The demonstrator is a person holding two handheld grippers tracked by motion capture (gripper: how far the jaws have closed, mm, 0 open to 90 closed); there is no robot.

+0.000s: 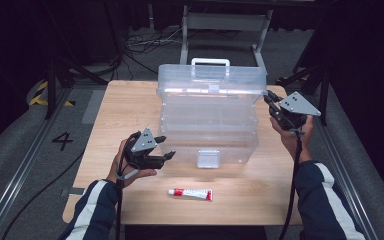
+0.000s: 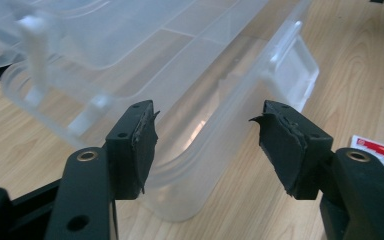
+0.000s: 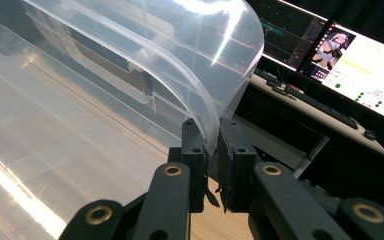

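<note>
R gripper (image 3: 211, 165) is clamped on the rim of the clear lid (image 3: 145, 65) at its right corner. Thin edge sits between the pads, so it's a pinch grip, prob to swing the lid up or hold it raised. In high view the R gripper (image 1: 280, 111) is at the box's right rear corner, lid (image 1: 212, 80) tilted up w/ the white handle (image 1: 210, 62) at the top.

L gripper (image 2: 205, 137) has jaws apart, nothing between them. It hovers just off the box's front-left wall, not touching. In high view the L gripper (image 1: 155, 150) is near the front-left corner. Prob on standby to steady the base or go for the next item.

Clear storage box (image 1: 207, 127) sits mid-table, front latch (image 1: 208, 159) hanging loose twd the person, consistent w/ being unlatched.

Red/white tube (image 1: 190, 194) lies flat on the wooden table (image 1: 125, 105) in front of the box, apart from it. My guess: it's what goes in once the lid's fully open.
</note>
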